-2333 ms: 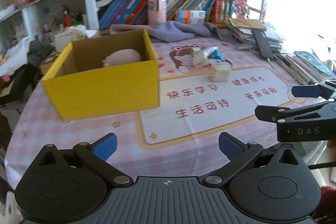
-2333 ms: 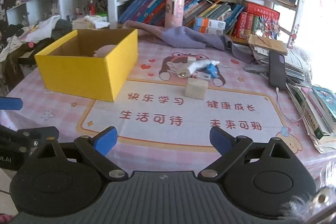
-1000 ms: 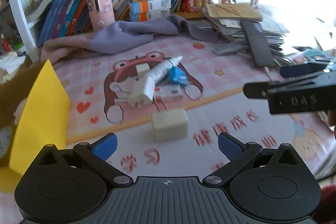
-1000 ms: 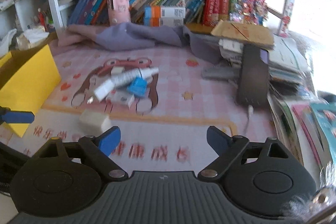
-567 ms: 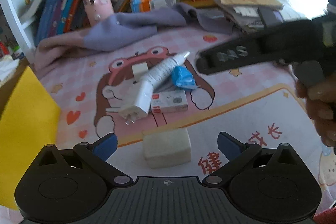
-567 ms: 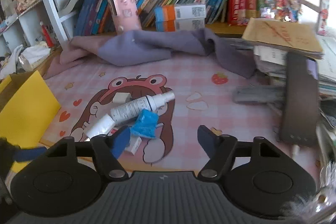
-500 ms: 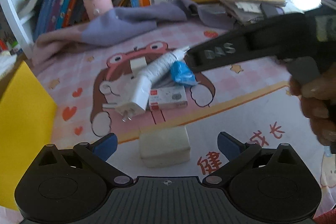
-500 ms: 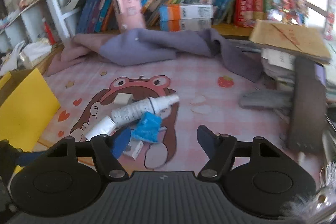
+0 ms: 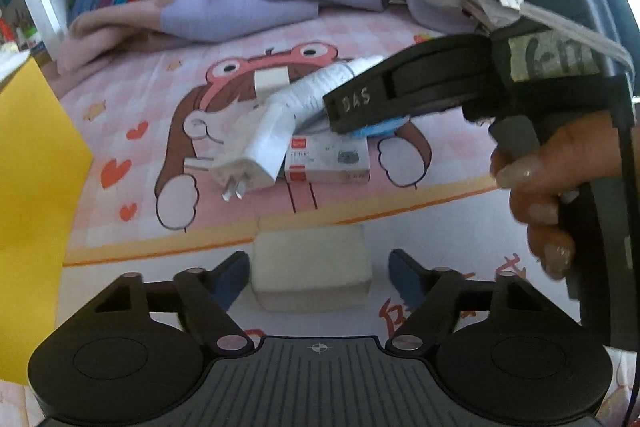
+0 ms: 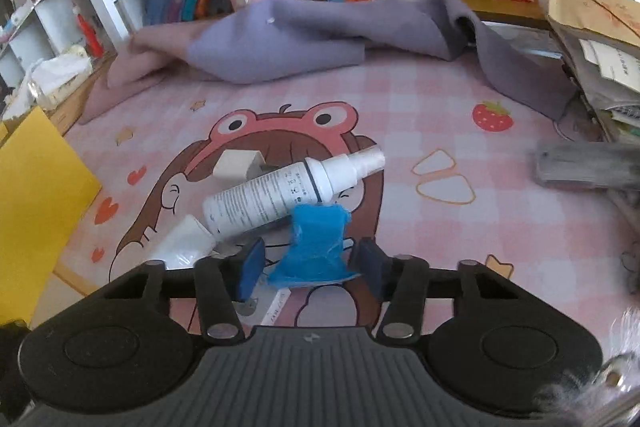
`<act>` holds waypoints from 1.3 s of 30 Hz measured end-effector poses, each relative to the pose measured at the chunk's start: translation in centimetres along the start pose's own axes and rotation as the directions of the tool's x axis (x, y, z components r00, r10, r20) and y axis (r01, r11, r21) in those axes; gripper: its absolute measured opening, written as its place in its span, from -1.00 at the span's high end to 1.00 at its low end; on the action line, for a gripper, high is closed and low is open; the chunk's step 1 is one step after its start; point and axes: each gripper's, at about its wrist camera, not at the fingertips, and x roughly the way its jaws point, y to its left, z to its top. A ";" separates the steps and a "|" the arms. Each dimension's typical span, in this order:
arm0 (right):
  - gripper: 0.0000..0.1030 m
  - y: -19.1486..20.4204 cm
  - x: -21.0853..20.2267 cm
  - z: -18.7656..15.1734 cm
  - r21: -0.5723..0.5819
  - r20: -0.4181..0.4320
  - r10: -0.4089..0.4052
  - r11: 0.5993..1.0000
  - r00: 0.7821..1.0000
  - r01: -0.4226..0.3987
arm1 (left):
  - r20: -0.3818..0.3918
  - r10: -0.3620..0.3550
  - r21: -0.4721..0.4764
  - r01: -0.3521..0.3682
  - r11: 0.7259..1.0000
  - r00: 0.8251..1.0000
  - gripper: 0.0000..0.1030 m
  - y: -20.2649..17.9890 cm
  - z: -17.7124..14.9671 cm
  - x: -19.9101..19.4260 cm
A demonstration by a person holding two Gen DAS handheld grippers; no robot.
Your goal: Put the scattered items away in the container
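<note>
My left claw (image 9: 318, 277) is closing with the pale block (image 9: 310, 273) between its pads, not yet pinched; if I lift early it slips out; my right claw (image 10: 312, 265) is narrowing around the blue packet (image 10: 316, 247), pads just clear of it; the white spray bottle (image 10: 280, 193) lies just ahead, touching the packet, so a skewed squeeze may drag it along; the yellow box (image 10: 36, 211) waits off to the left of both claws.

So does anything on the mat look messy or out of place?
Yes. The spray bottle lies on its side, resting on the white charger, which overlaps a small box. A crumpled blue wrapper sits beside them, and a purple cloth is heaped behind.
</note>
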 end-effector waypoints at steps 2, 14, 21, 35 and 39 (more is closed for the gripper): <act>0.33 -0.2 0.1 0.1 -0.006 0.003 0.009 1.000 1.000 -0.009 | 0.001 -0.007 -0.018 0.007 1.000 1.000 -0.29 0.2 0.1 -0.1; 0.49 -1.3 -3.5 -0.1 -0.009 0.038 0.018 1.000 0.999 -0.018 | 0.029 -0.014 -0.047 0.016 0.999 0.999 0.08 1.4 0.2 -1.8; 0.51 -0.9 -6.4 -1.3 -0.022 0.017 0.059 0.998 0.998 -0.059 | 0.068 -0.043 -0.038 0.046 0.998 0.997 0.09 2.1 -0.1 -4.6; 0.51 3.5 -12.3 -6.0 -0.042 -0.053 0.148 0.988 0.988 -0.150 | 0.106 -0.127 -0.004 0.128 0.992 0.986 0.09 4.1 -2.9 -12.8; 0.52 4.0 -12.7 -6.7 -0.023 -0.067 0.127 0.991 0.990 -0.128 | 0.109 -0.139 -0.030 0.143 0.989 0.984 0.10 5.6 -4.5 -14.3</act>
